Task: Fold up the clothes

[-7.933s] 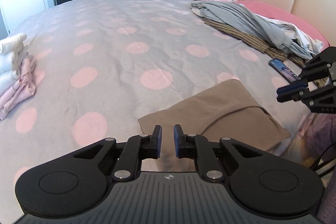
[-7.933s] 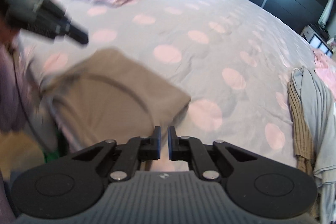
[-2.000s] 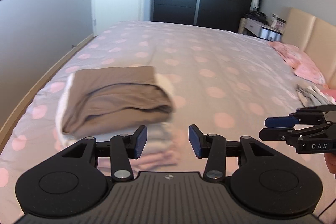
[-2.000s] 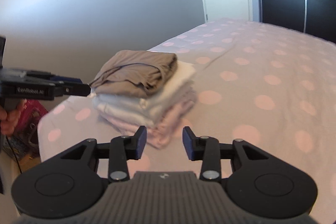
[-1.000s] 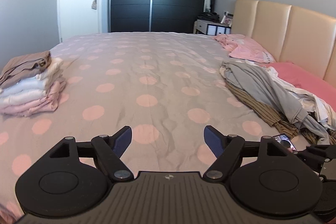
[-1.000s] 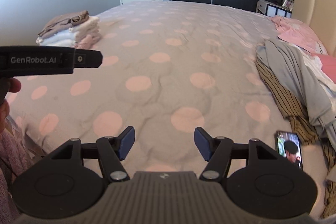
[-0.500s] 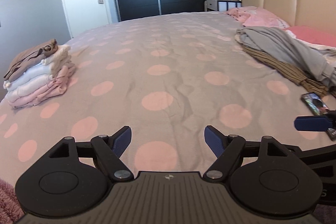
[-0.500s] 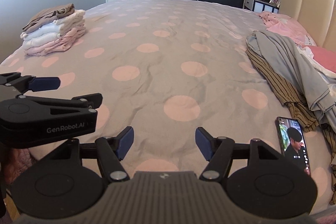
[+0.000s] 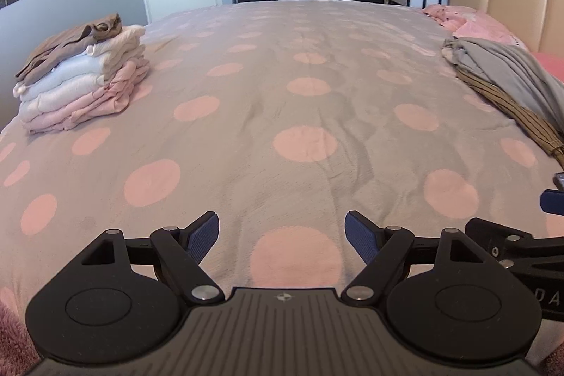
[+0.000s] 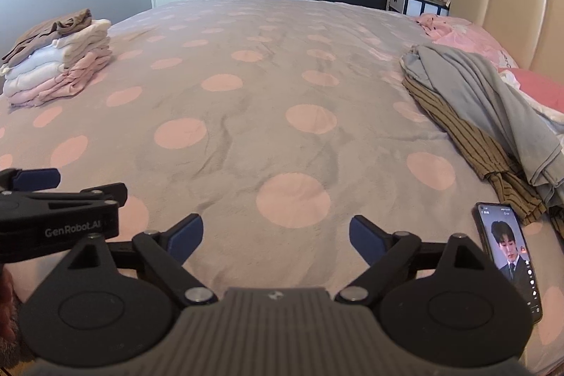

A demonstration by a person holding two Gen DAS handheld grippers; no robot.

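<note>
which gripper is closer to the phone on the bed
Right. The phone lies just beside the right gripper; the left gripper sits on the right one's far side.

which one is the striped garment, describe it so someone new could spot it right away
Start at the beige headboard on the right of the bed, then drop to the loose heap of clothes in front of it. The striped garment lies under the plain grey top; it alone is brown with thin dark stripes.

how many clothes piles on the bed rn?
2. Folded stack at the far left edge of the bed, brown garment on top. Unfolded heap along the right side by the pink pillows; its far end runs out of frame.
</note>
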